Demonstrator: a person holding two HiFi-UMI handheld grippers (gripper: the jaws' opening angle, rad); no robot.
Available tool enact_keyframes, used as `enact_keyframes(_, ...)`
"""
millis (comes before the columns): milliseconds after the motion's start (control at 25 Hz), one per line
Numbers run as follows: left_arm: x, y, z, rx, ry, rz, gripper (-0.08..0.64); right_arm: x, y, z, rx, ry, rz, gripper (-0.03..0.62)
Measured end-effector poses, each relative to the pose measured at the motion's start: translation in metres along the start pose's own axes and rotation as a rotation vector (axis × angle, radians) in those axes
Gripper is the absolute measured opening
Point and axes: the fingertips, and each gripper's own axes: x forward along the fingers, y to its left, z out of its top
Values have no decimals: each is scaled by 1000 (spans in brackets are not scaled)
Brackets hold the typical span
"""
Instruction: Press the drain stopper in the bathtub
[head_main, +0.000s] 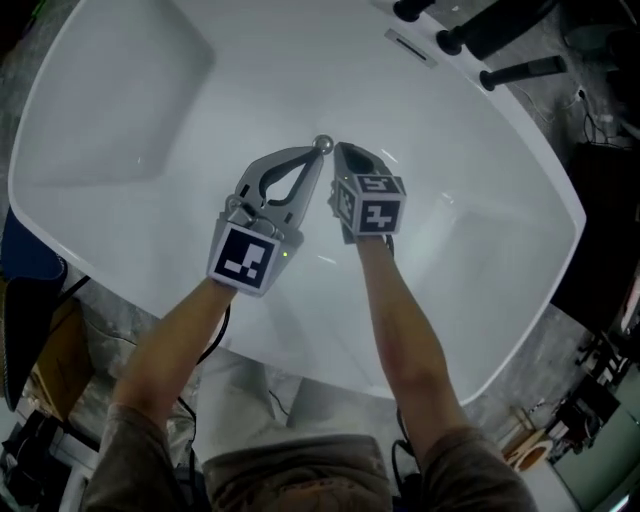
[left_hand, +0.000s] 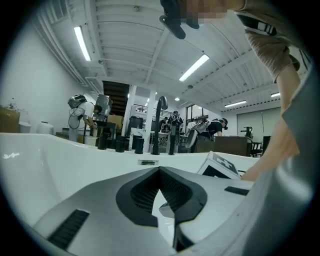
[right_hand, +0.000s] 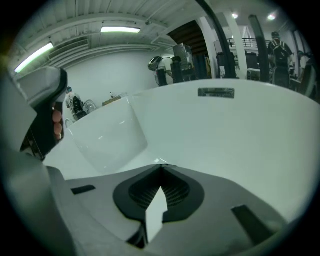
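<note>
**Both tongs closed at the drain**

From the head view we see the white bathtub (head_main: 120, 70) from above, with the chrome drain stopper (head_main: 322, 143) on its floor near the middle. The left gripper (head_main: 317, 153) has its tip at the stopper, and the right gripper (head_main: 340, 150) sits just beside it. We cannot tell whether either one bears down on it.

Only the gripper views settle the jaws. The left gripper (left_hand: 159, 170) has its tips pressed together with nothing pinched, and so does the right gripper (right_hand: 161, 166).

The left gripper view also shows the dark taps (left_hand: 160, 125) on the far rim and people working beyond. The right gripper view shows the overflow plate (right_hand: 216, 92) on the tub wall.
</note>
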Motion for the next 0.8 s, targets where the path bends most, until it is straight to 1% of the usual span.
enact_keyframes(320, -45, -52, 93, -29, 14, 44, 5, -124, 42, 73, 9, -88, 59, -3)
enact_keyframes(440, -62, -72, 128, -51, 22, 60, 5, -175, 57, 95, 1, -109, 86, -3)
enact_keyframes(560, -80, -88, 162, -70, 20, 80, 5, -223, 73, 115, 5, -156, 117, -3)
enact_keyframes(800, -117, -124, 217, -67, -2, 68, 5, -314, 106, 146, -23, -245, 202, -3)
